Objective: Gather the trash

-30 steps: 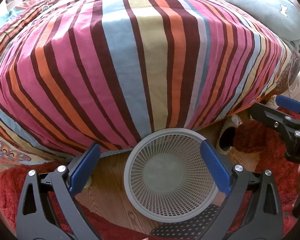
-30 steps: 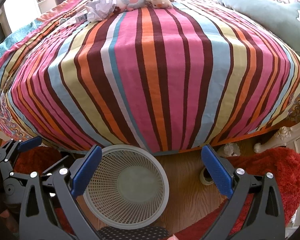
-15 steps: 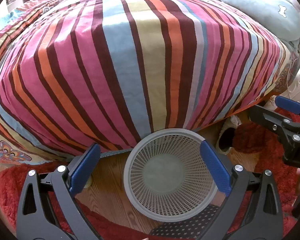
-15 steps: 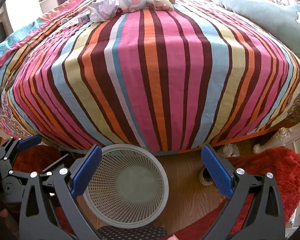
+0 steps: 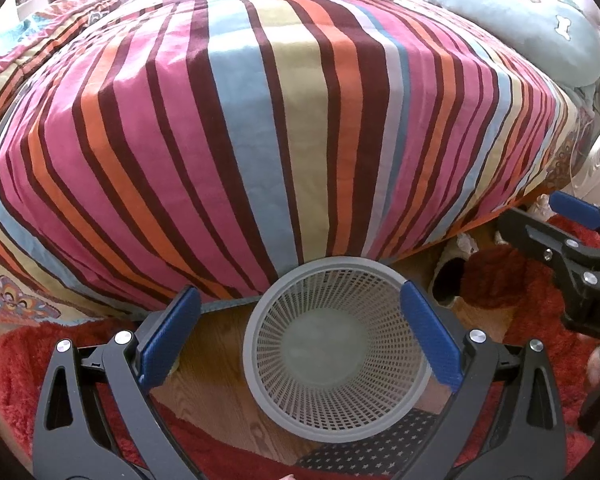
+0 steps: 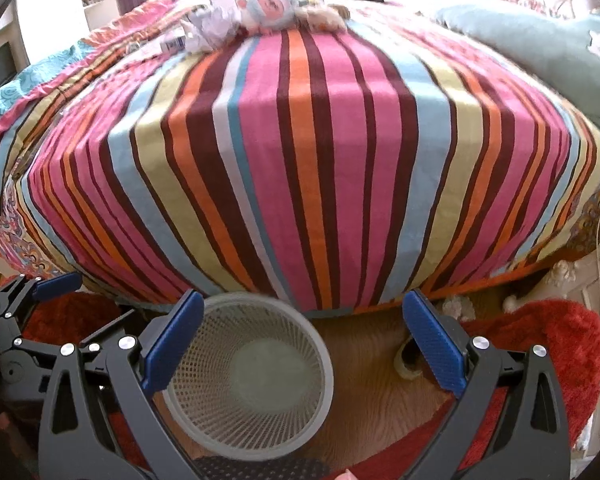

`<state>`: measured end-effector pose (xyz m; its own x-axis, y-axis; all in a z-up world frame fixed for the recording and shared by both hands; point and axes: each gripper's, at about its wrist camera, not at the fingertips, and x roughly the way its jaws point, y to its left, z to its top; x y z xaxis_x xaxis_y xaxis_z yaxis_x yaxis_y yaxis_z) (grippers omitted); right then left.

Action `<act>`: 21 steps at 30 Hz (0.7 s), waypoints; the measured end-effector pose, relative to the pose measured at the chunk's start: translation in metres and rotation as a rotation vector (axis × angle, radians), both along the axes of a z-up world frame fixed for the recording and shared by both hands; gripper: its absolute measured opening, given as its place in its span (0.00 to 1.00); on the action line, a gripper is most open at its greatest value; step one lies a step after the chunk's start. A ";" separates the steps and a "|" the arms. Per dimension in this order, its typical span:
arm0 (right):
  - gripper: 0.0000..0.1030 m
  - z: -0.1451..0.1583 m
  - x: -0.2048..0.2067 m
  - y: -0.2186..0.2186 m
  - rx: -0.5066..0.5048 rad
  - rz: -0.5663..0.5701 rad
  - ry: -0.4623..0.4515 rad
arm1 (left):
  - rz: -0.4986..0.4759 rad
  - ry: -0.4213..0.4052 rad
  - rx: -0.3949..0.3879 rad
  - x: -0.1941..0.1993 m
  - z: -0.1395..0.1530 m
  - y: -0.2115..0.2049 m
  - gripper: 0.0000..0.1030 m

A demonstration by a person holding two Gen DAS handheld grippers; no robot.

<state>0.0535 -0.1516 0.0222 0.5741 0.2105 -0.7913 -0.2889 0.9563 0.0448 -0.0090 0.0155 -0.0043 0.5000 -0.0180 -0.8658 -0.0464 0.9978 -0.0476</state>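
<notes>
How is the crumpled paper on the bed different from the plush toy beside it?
The crumpled paper is whitish, wrinkled and irregular; the plush toy is pale blue, rounded, with a pink face. The paper lies left of the toy and nearer the bed's left edge. Both rest at the far end of the striped bedspread.

Striped bedspread point(image 6: 300, 160) covers bed; plush toy point(image 6: 270, 8) at far edge; teal pillow point(image 6: 548, 48) right; red rug point(image 5: 16, 372) on floor.

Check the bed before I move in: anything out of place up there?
Yes. Crumpled white paper lies on the far part of the striped bedspread, beside a blue plush toy, with a small printed packet next to it. The mesh basket on the floor looks empty.
</notes>
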 end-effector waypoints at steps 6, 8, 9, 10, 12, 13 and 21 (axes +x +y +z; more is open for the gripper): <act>0.93 0.016 0.015 -0.007 0.076 0.033 -0.041 | 0.009 -0.054 0.019 0.009 0.015 0.004 0.94; 0.93 0.024 0.026 -0.009 0.081 0.035 -0.058 | -0.015 -0.074 0.018 0.022 0.027 0.006 0.94; 0.93 0.034 0.044 -0.012 0.094 0.037 -0.078 | -0.029 -0.099 0.013 0.033 0.038 0.007 0.94; 0.93 0.040 0.053 -0.012 0.105 0.047 -0.088 | -0.036 -0.139 0.020 0.048 0.052 0.009 0.94; 0.93 0.058 0.088 -0.013 0.104 0.053 -0.145 | -0.042 -0.212 0.048 0.078 0.076 0.013 0.94; 0.93 0.069 0.106 -0.011 0.089 0.053 -0.182 | -0.033 -0.240 0.073 0.095 0.086 0.013 0.94; 0.93 0.100 0.276 0.024 0.062 0.102 -0.179 | 0.077 -0.240 0.050 0.235 0.106 0.032 0.94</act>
